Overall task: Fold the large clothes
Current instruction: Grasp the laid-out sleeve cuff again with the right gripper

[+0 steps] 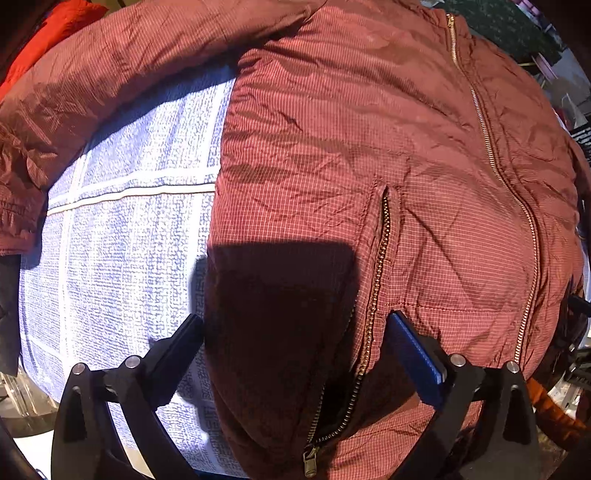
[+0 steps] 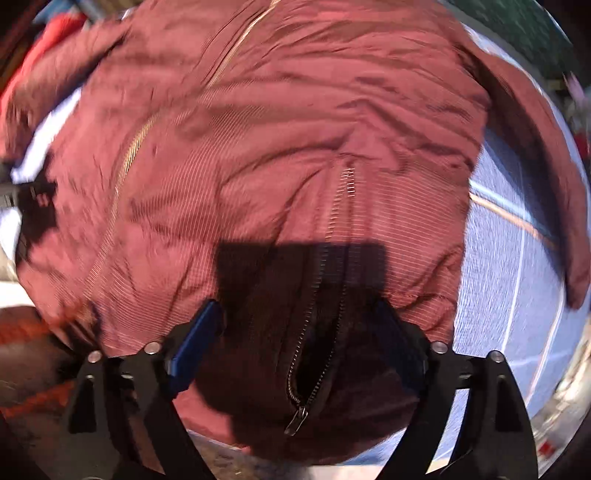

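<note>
Jacket [image 1: 369, 147]: maroon, fine grid weave, spread front-up on a blue-and-white cloth [image 1: 129, 240]; front zip [image 1: 491, 155] closed along its visible length.
Left gripper [image 1: 295, 328]: points down over the jacket's left side edge, jaws wide apart, nothing held; one finger over the cloth, the other over a pocket zip [image 1: 380, 251].
Right gripper [image 2: 299, 317]: points down over the other pocket zip [image 2: 314, 369], jaws wide apart, nothing held.
Edges: the jacket's side edge runs straight up from the left gripper; a sleeve [image 1: 74, 110] arcs away from it.
Open room: bare cloth between sleeve and body in the left view; bare cloth at the right of the right view.
Hidden: each gripper's shadow darkens the fabric between its fingers; whether fingertips touch the fabric cannot be told.
Blur: right view smeared, weave reads as streaks.
Left view only: red garment [image 1: 55, 29] at the top left corner.
Right view only: the other sleeve [image 2: 546, 166].
</note>
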Tool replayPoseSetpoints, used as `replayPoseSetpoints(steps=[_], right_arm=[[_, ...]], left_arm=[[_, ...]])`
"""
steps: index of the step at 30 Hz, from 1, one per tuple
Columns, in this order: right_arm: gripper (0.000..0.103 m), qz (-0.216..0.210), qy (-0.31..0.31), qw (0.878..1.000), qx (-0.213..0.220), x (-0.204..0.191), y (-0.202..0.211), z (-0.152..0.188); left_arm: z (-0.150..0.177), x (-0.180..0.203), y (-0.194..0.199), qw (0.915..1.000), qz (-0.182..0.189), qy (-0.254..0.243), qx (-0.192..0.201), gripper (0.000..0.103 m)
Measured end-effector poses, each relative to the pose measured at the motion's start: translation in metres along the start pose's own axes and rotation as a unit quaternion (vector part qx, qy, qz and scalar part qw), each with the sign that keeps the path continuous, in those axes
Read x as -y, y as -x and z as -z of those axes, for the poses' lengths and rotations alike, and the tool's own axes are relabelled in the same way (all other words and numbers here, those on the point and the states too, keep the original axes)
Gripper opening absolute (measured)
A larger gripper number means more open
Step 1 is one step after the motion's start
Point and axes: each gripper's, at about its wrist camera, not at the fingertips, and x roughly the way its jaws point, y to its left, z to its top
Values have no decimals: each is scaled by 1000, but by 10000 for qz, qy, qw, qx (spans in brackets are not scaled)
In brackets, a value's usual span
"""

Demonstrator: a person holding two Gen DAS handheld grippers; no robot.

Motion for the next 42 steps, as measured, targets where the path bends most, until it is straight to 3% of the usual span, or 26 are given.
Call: replayPoseSetpoints(steps=[3, 8, 12, 16, 19, 20, 22, 24, 25, 26, 28, 29, 34, 40, 42], right_arm=[[98, 246, 443, 9987, -101, -13, -13, 4], [98, 361, 481, 9980, -183, -16, -22, 4], [98, 335, 375, 9987, -66, -13, -12, -5], [98, -95, -291, 9988, 392, 18, 19, -7], [98, -472, -1207, 9879, 848, 66, 42, -8], [98, -582, -1679, 9791, 986, 91, 46, -6], [98, -788, -2556, 9561, 1195, 136, 48, 1], [98, -1066, -3692, 9136, 1327, 190, 40, 25], [98, -1182, -4178, 8907, 1346, 215, 34, 36], [98, -1319, -4768, 8581, 1376, 244, 27, 54], [98, -1427, -5578, 8048, 1445, 291, 17, 79], [98, -1400, -5821, 7877, 1453, 310, 14, 90], [98, -1328, -6499, 7331, 1502, 371, -6, 125], [98, -1808, -7288, 6368, 1748, 421, -20, 153], [96, -2017, -7538, 5980, 1833, 430, -28, 160]], left_arm=[[0, 13, -6, 9998, -211, -72, 7, 98], [6, 42, 0, 9968, -729, -237, 214, 96], [15, 56, 23, 9957, -707, -215, 559, 96], [20, 64, 43, 9934, -810, -384, 715, 97], [20, 68, 55, 9923, -856, -498, 747, 97], [24, 74, 57, 9918, -875, -544, 751, 97], [21, 82, 67, 9912, -887, -645, 735, 97], [15, 83, 71, 9902, -911, -750, 744, 97], [13, 85, 71, 9896, -924, -812, 739, 97], [13, 86, 70, 9894, -931, -854, 714, 97], [15, 90, 69, 9886, -978, -928, 677, 97], [16, 91, 69, 9886, -995, -937, 636, 97], [22, 93, 67, 9884, -1116, -923, 452, 97], [29, 91, 67, 9887, -1223, -796, 352, 97], [31, 91, 68, 9882, -1269, -780, 342, 97]])
